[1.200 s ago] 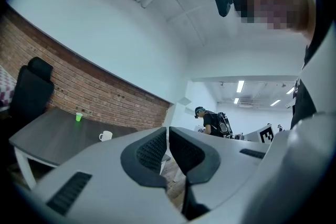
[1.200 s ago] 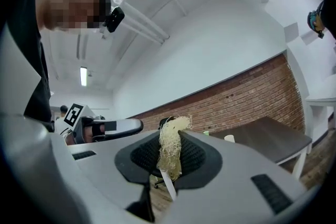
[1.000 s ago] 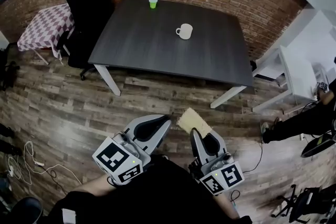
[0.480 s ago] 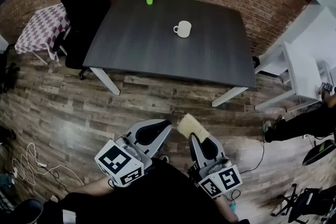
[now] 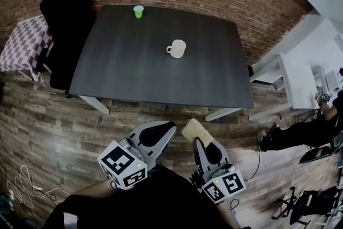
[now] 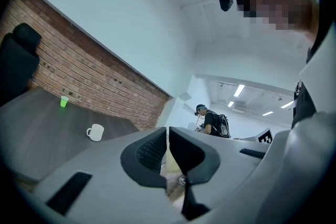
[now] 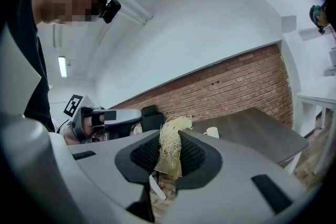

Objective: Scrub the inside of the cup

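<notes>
Reference: the white mug (image 5: 177,49), upright near the centre of the dark surface (image 5: 123,72), with its handle to its left.

- A black office chair (image 5: 63,13) stands well left of the mug, off the surface.
- A small green cup (image 5: 139,11) stands left of and beyond the mug, near the far edge.
- Both tongs are well short of the mug, off the surface's near edge and above the wood floor.
- The left tongs (image 5: 167,129) are closed on nothing.
- The right tongs (image 5: 197,140) clamp a straw-coloured fibrous scrub pad (image 5: 194,130), which projects past the tips.

Step in hand, as judged: approach. Scrubbing has not begun.

Procedure:
1. Open the left tongs and grip the mug by its wall or handle to steady it before contact.
2. Lower the pad's free end through the mouth, press it against the inner wall, and rotate.
3. Keep clamping pressure firm. The pad looks compressible and may slip.
</notes>
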A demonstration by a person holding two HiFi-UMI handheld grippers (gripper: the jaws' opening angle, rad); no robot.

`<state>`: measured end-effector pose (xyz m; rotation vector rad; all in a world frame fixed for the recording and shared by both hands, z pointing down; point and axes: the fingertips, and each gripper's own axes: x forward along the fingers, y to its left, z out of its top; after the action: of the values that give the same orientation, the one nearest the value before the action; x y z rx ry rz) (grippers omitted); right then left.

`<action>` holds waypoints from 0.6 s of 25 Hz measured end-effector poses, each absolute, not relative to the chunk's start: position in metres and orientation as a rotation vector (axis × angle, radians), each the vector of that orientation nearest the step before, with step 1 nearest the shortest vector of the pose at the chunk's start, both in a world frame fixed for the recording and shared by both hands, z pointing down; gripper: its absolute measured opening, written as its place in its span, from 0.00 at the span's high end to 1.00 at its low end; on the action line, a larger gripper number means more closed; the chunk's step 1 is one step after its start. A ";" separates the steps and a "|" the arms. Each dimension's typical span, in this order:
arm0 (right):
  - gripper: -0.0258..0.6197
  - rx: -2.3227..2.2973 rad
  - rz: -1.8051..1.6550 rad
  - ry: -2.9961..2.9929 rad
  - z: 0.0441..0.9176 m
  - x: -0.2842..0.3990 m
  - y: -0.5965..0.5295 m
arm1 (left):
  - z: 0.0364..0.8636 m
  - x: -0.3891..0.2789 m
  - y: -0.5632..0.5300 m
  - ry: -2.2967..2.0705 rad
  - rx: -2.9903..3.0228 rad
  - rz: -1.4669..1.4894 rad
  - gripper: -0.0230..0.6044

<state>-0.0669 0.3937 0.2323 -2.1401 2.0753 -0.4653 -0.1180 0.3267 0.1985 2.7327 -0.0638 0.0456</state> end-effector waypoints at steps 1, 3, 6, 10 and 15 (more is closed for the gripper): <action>0.83 -2.152 -0.464 2.070 0.231 -0.063 0.380 | 0.198 -0.112 0.312 -0.048 2.728 0.045 0.92; 0.83 -2.176 -0.459 2.062 0.229 -0.055 0.353 | 0.196 -0.103 0.285 -0.021 2.723 0.042 0.92; 0.83 -2.199 -0.469 2.048 0.230 -0.047 0.314 | 0.197 -0.094 0.244 -0.002 2.714 0.037 0.92; 0.83 -2.223 -0.490 2.038 0.232 -0.039 0.267 | 0.201 -0.083 0.196 0.008 2.709 0.035 0.92; 0.83 -2.256 -0.544 2.021 0.245 -0.020 0.238 | 0.220 -0.060 0.162 0.013 2.664 0.068 0.92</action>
<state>-0.0195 0.2377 0.2446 -2.2561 2.0213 -0.5443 -0.0605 0.1622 0.2198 2.6639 0.0134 0.0679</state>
